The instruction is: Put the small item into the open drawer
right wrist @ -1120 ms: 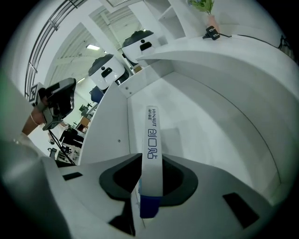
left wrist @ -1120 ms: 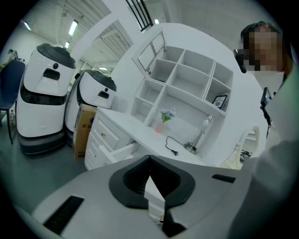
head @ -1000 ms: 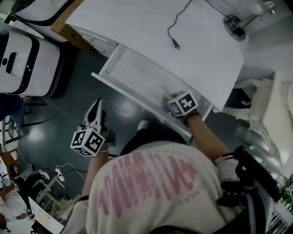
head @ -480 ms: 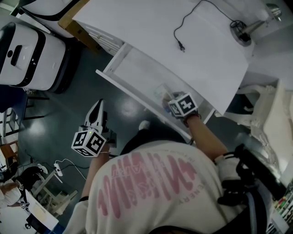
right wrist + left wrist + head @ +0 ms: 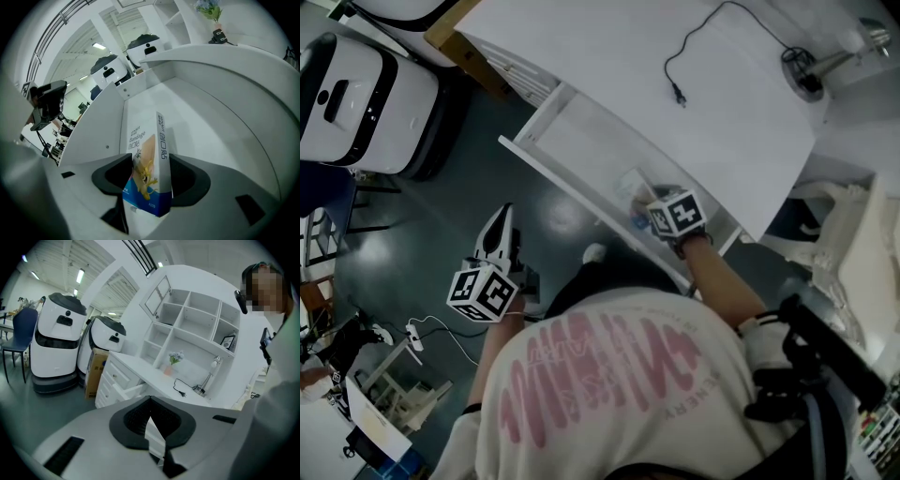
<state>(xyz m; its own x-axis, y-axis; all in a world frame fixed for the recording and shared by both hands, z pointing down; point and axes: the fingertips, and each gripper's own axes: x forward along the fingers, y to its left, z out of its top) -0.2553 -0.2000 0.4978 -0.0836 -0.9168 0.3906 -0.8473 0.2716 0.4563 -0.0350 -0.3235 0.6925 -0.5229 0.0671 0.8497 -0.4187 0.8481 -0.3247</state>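
Observation:
The small item is a bandage box (image 5: 146,154), white and blue with a cartoon print. It stands on edge on the floor of the open white drawer (image 5: 567,127). My right gripper (image 5: 151,179) reaches down into the drawer, its jaws on either side of the box. They have just been opening and stand wide, with gaps beside the box. In the head view, the right gripper (image 5: 645,204) is at the drawer's near right end. My left gripper (image 5: 497,228) hangs over the dark floor left of the drawer, shut and empty.
A white desk top (image 5: 694,141) overhangs the drawer, with a black cable (image 5: 680,70) and a lamp base (image 5: 806,80) on it. White machines (image 5: 366,103) stand at the left. A cardboard box (image 5: 473,70) leans by the desk.
The head view has shifted slightly, so the desk sits a little further right. Both grippers keep their places, the right one still in the drawer.

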